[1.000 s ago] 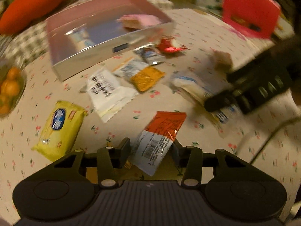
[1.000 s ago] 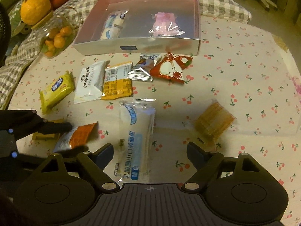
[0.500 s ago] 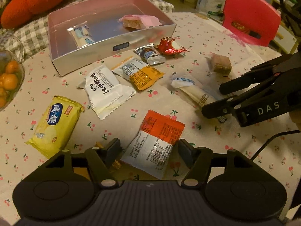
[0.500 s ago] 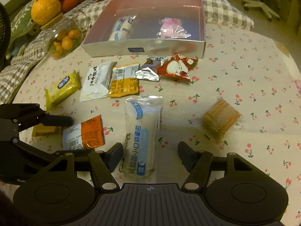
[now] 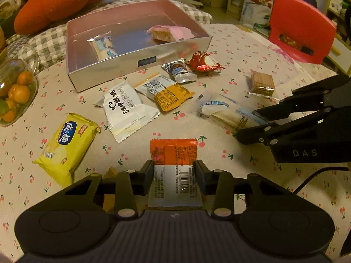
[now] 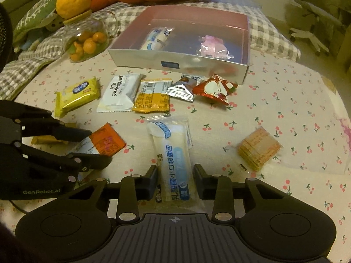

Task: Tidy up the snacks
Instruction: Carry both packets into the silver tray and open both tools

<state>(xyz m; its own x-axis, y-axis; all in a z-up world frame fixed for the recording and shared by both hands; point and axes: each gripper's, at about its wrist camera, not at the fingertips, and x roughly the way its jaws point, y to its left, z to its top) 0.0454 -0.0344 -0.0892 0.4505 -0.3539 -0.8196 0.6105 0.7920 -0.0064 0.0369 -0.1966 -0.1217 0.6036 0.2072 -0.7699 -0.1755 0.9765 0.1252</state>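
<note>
Both jaws have just closed: left gripper (image 5: 173,171) clamps the orange packet (image 5: 173,153), right gripper (image 6: 175,175) the bread pack (image 6: 173,153). Lift each level, then carry toward the box (image 5: 114,72) at 11 o'clock.

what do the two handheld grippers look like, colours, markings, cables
Both are matte black plastic. The left gripper has a ribbed grey centre, round side housings and silver pivot pins; its side reads "GenRobot.AI" in the right wrist view. The right gripper matches, shows "DAS" lettering, and trails a thin black cable. No hands or sleeves show.
</note>
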